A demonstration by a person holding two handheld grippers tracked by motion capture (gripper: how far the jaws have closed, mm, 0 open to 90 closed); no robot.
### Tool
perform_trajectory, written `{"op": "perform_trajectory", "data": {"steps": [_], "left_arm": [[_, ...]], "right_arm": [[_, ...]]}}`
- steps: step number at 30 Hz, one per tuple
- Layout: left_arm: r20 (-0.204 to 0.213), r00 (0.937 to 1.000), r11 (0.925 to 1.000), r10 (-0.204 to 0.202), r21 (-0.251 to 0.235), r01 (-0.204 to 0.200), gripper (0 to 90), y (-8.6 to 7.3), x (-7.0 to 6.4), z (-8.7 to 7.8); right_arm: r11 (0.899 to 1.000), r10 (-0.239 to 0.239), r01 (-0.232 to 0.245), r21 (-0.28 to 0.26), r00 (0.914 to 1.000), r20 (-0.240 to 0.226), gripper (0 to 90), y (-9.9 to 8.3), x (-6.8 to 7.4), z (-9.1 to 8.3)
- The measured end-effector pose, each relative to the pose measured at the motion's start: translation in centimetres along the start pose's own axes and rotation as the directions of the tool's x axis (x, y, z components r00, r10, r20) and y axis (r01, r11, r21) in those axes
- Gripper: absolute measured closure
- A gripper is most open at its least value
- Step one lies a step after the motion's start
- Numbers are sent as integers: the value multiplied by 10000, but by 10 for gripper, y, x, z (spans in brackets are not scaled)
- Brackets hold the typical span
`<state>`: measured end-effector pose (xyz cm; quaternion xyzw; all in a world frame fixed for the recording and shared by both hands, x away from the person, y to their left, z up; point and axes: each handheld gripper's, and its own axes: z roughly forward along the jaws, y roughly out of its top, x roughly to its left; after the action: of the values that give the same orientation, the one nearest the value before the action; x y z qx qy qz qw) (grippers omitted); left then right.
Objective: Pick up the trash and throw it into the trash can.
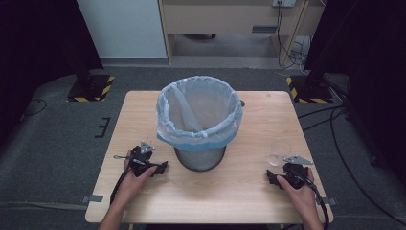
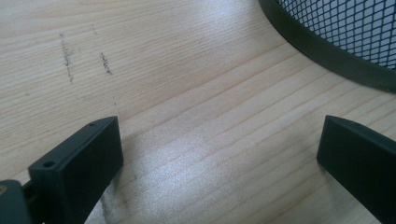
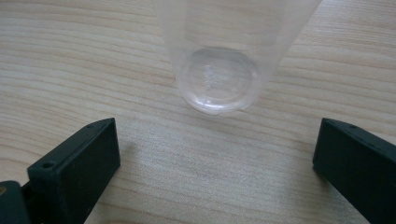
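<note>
— Black jaws first: how do they stand on each side?

— Spread wide on both; the right gripper (image 3: 215, 154) has its two black jaws well apart with bare wood between them, clamped on nothing; the left gripper (image 2: 219, 154) shows the same wide gap, and nothing sits in it.

— What lies just beyond the right jaws?

— A clear plastic cup (image 3: 219, 70), upright on the pale wooden table (image 3: 70, 70); its round base stands just ahead of the gap, roughly centred between the two jaws, not touched by either.

— And beyond the left jaws?

— Bare wood grain with a few dark scuff marks (image 2: 70, 58); at the upper right corner curves the dark rim at the foot of a black wire-mesh waste bin (image 2: 341, 42), apart from the jaws.

— From the high view, how is it all laid out?

— The bin (image 1: 200, 158) stands near the middle of the table (image 1: 230, 201), lined with a pale blue translucent plastic bag (image 1: 198, 112) folded over its rim; the left gripper (image 1: 143, 160) rests near the bin's left side, held by the person's left hand (image 1: 136, 179); the right gripper (image 1: 289, 175) sits by the table's right edge in the right hand (image 1: 299, 189); the cup (image 1: 279, 152) stands just beyond it, well apart from the bin.
</note>
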<state>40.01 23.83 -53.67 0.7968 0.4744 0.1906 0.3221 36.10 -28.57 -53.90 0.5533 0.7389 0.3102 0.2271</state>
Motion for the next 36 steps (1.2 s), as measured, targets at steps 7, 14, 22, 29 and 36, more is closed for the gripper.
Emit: {"op": "perform_trajectory", "data": {"steps": [7,14,22,29,36], "left_arm": [[-15,10000,10000,-10,-14,10,0,0,0,0],[-6,10000,10000,-2,-22,2,0,0,0,0],[-3,10000,10000,4,-22,-4,0,0,0,0],[-2,10000,10000,4,-23,-4,0,0,0,0],[-2,10000,10000,4,-21,-4,0,0,0,0]], "right_arm": [[9999,125,-125,-69,9999,-29,22,1,-2,0],[9997,194,-193,-146,9998,54,46,1,-2,0],[9974,79,-64,-719,9997,215,50,9,-1,-7],[9941,-25,45,-1086,9998,182,60,17,0,-15],[9938,-159,170,-1101,9998,107,59,24,0,-19]]}}
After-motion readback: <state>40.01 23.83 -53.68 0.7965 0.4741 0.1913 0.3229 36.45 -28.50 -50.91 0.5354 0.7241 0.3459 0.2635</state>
